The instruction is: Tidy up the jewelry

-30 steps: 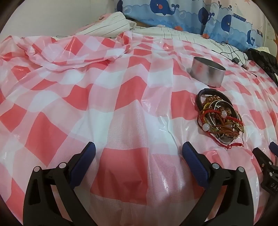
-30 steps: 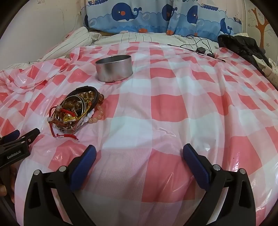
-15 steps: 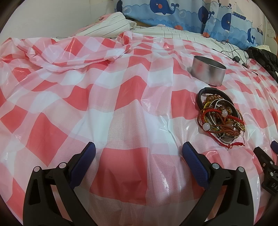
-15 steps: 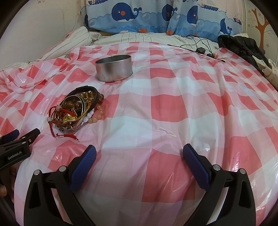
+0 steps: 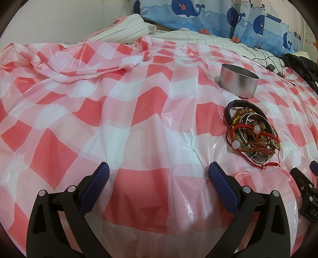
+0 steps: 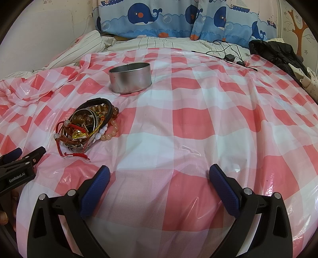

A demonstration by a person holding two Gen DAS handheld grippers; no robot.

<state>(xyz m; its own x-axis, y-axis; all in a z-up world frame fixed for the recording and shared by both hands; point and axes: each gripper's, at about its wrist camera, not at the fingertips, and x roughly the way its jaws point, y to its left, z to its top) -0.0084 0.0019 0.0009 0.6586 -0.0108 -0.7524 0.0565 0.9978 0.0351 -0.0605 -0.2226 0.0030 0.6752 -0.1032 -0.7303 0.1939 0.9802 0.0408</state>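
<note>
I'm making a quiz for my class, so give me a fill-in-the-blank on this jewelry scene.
1. The round metal tin stands ____ of jewelry.
2. The jewelry pile lies on a cloth checked white and ____.
3. Both the left tongs and the right tongs are ____.
4. The pillows show blue ____.

Missing words: empty; red; open; whales

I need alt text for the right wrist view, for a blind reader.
A tangled pile of beaded and corded bracelets lies on a red-and-white checked plastic sheet, near a round silver metal tin. The open right gripper hovers in front, holding nothing.
</note>
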